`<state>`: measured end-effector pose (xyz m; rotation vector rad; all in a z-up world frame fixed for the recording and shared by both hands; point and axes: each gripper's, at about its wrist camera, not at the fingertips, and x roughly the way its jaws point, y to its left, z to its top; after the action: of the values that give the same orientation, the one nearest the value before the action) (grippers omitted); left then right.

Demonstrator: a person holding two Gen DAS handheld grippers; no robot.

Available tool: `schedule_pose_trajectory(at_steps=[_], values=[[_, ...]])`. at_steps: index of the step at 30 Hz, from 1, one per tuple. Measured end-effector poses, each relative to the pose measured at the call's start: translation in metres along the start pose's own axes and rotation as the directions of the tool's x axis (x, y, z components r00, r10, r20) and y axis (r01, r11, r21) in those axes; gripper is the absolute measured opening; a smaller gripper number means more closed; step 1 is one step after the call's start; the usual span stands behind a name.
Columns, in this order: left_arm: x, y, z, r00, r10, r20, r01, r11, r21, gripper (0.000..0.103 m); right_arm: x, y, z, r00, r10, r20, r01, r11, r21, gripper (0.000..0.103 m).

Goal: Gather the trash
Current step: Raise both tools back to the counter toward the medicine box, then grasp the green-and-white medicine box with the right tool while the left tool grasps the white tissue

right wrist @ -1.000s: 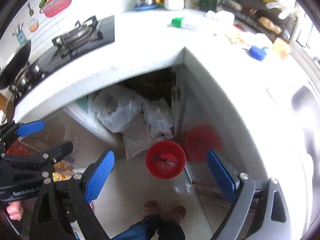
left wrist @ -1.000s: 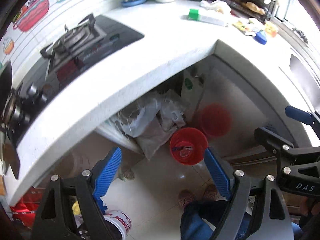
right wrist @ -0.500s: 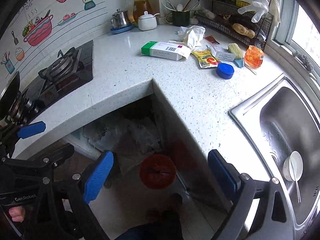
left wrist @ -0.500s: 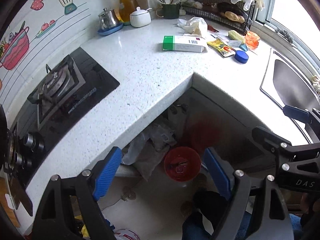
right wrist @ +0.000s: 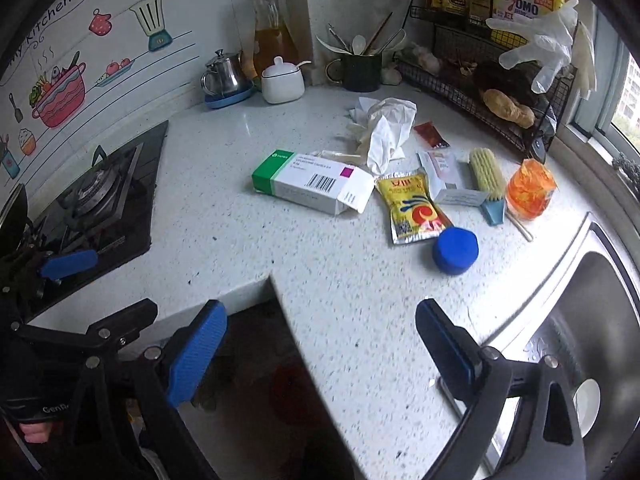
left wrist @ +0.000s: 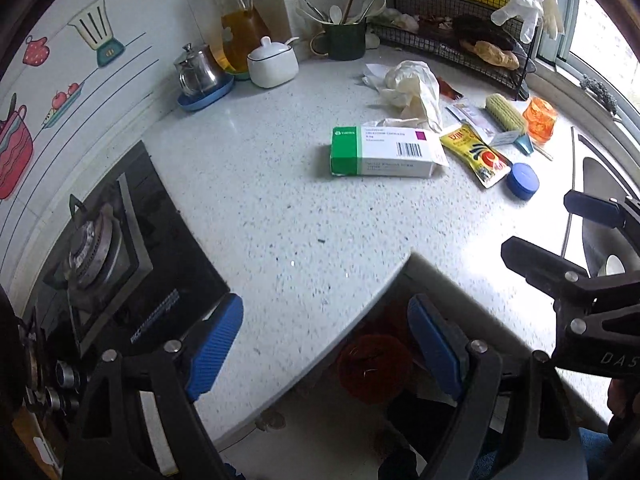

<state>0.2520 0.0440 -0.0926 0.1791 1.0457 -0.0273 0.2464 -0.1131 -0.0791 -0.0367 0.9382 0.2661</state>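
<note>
Trash on the counter (right wrist: pixel 224 216): a green-and-white carton (right wrist: pixel 310 184), crumpled white wrapper (right wrist: pixel 386 128), yellow sachet (right wrist: pixel 412 206) and blue cap (right wrist: pixel 456 250) lie toward its back, between hob (right wrist: pixel 100 196) and sink (right wrist: pixel 592 320). My left hand-held gripper (left wrist: pixel 324 344) and right hand-held gripper (right wrist: pixel 320 348) hover over the counter's inner corner, both wide and empty.

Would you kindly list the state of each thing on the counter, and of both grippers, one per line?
left gripper: open, empty
right gripper: open, empty
medicine box: lying flat, end flap open
yellow sachet: lying flat
blue cap: lying off any container
white glove: crumpled
sugar bowl: lid on
oil carafe: upright, partly full
gas burner: unlit, no pot
</note>
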Motion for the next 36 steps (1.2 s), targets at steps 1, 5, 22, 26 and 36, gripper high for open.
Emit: schedule_pose_trajectory(at_steps=[1,5,22,26,36], values=[[0.005,0.001,0.007,1.0,0.006,-0.003,-0.006,1.0,-0.005,0.083,0.006,-0.003,0.009,1.0,0.008,-0.006,-0.008,1.0,-0.003,0.095],[0.026,0.008,0.032,1.0,0.017,-0.024,-0.018,0.999,-0.045,0.083,0.028,-0.01,0.037,0.999,0.033,-0.023,-0.034,0.999,-0.03,0.095],[0.09,0.042,0.075,0.991,0.02,-0.13,-0.032,0.996,-0.089,0.083,0.116,0.005,0.098,0.977,0.143,-0.157,-0.183,0.94,-0.287,0.095],[0.102,0.047,0.081,0.99,0.008,-0.142,-0.018,0.997,-0.069,0.083,0.133,0.013,0.102,0.972,0.124,-0.198,-0.189,0.916,-0.354,0.095],[0.115,0.06,0.084,0.985,0.008,-0.173,-0.017,0.999,-0.047,0.083,0.163,0.02,0.103,0.943,0.137,-0.305,-0.258,0.878,-0.404,0.095]])
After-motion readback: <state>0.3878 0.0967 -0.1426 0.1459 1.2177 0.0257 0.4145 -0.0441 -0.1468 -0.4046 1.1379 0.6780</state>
